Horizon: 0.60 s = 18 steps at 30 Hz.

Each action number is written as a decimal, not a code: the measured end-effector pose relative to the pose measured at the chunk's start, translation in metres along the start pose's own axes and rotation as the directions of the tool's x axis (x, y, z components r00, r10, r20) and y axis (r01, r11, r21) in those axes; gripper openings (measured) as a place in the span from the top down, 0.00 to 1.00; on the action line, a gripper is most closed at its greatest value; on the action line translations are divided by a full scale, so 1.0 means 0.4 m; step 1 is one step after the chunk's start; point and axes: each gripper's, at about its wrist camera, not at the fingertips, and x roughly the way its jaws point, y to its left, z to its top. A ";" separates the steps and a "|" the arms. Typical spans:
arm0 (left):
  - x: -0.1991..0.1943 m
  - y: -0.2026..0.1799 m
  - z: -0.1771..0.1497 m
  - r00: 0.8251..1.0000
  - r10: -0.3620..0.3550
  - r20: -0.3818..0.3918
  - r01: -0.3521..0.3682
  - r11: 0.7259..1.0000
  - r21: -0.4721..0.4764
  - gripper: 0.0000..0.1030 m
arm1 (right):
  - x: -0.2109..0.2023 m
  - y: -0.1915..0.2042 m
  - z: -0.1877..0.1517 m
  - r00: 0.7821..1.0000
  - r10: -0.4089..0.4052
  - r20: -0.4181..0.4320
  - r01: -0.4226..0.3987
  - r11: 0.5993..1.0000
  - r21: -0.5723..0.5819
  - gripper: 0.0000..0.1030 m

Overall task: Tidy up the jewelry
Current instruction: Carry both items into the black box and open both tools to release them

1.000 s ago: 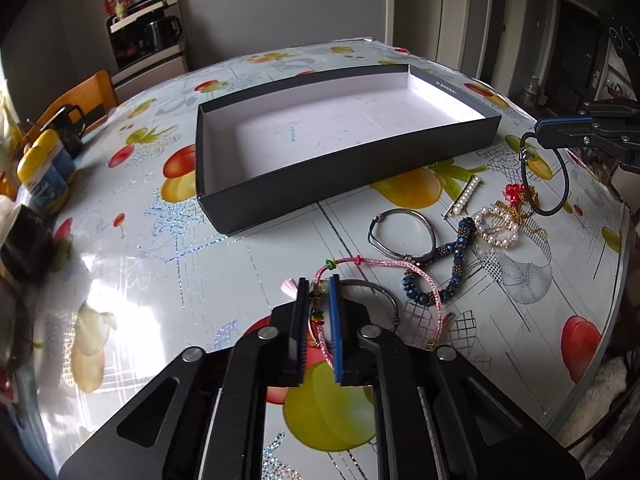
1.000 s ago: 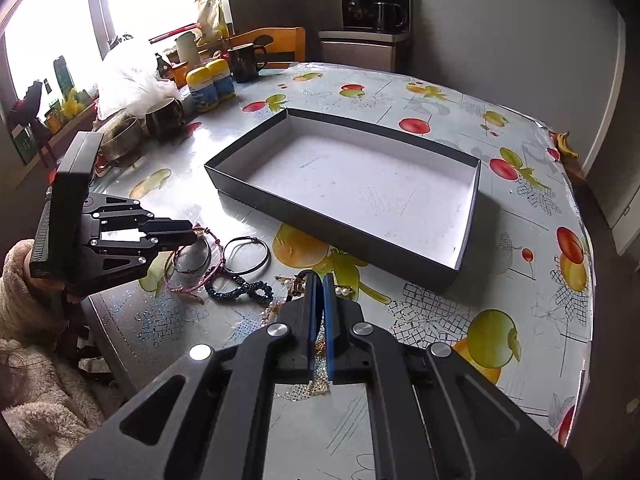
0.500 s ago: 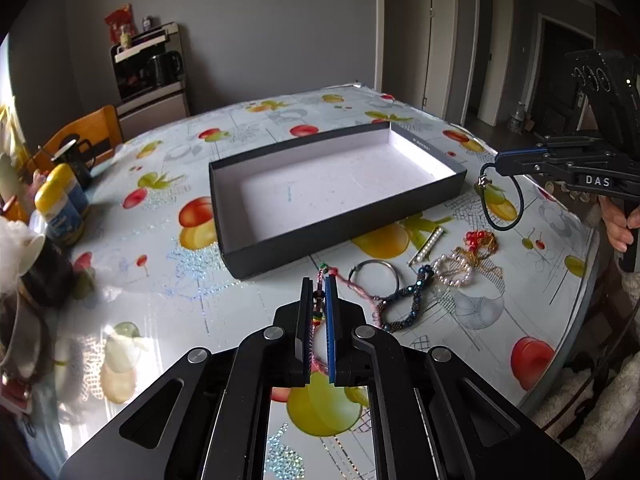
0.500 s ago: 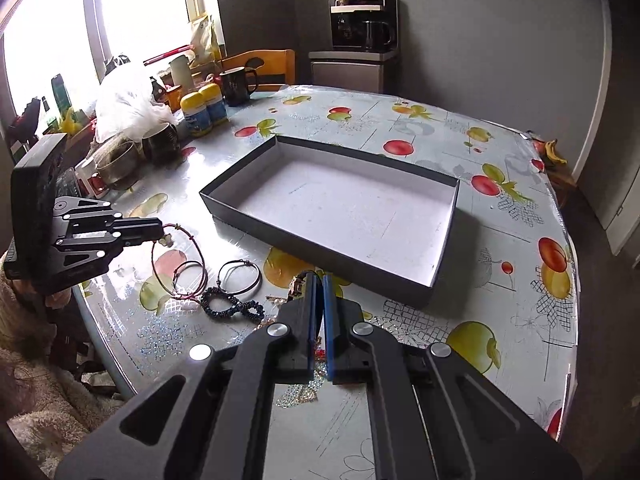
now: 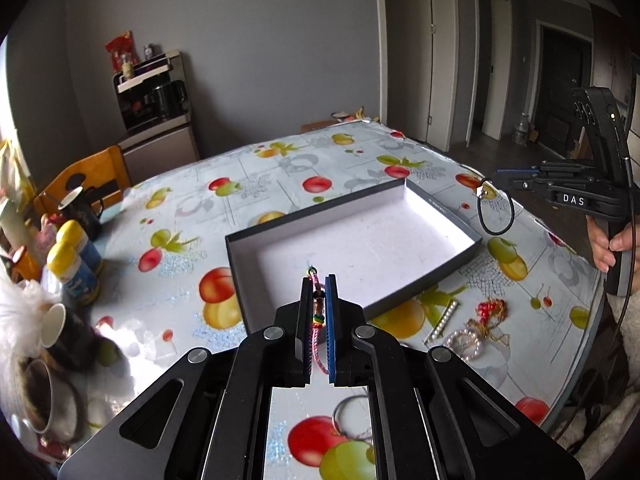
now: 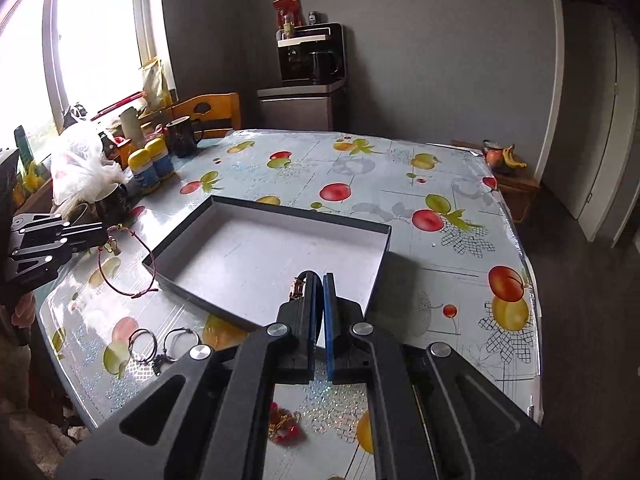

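An empty black box with a white floor [image 5: 360,248] [image 6: 272,256] lies on the fruit-print table. My left gripper [image 5: 319,284] is shut on a pink cord bracelet [image 5: 316,320], held above the box's near left wall; from the right wrist view the bracelet [image 6: 120,268] hangs as a loop. My right gripper [image 6: 318,280] is shut on a black cord bracelet with a gold charm [image 5: 494,216], hanging beside the box's right end. Loose jewelry stays on the table: a pearl bar [image 5: 442,322], a pearl bracelet [image 5: 464,344], a red and gold piece [image 5: 490,314], and thin bangles [image 6: 160,346].
Mugs [image 5: 84,208] and yellow-capped bottles [image 5: 76,264] stand at the table's left side, with a white plastic bag [image 6: 84,168]. A wooden chair [image 6: 208,114] and a coffee machine on a cabinet [image 6: 308,60] are behind. The table edge runs close on the near side.
Both grippers have risen from the table with their bracelets, and moved toward the box. The pink bracelet left the jewelry pile and now hangs in the air.
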 end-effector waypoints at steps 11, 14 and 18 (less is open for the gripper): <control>0.213 0.057 0.128 0.999 0.040 -0.015 -0.041 0.997 -0.058 0.94 | 0.177 -0.008 0.083 0.996 -0.090 0.019 0.090 0.995 0.031 0.97; 0.274 0.080 0.133 0.999 0.025 -0.029 -0.028 0.994 -0.103 0.94 | 0.242 -0.010 0.091 0.996 -0.087 -0.006 0.087 0.994 0.060 0.97; 0.327 0.100 0.108 0.994 0.101 -0.045 -0.106 0.986 -0.127 0.94 | 0.311 -0.016 0.078 0.998 -0.048 -0.050 0.053 0.992 0.112 0.97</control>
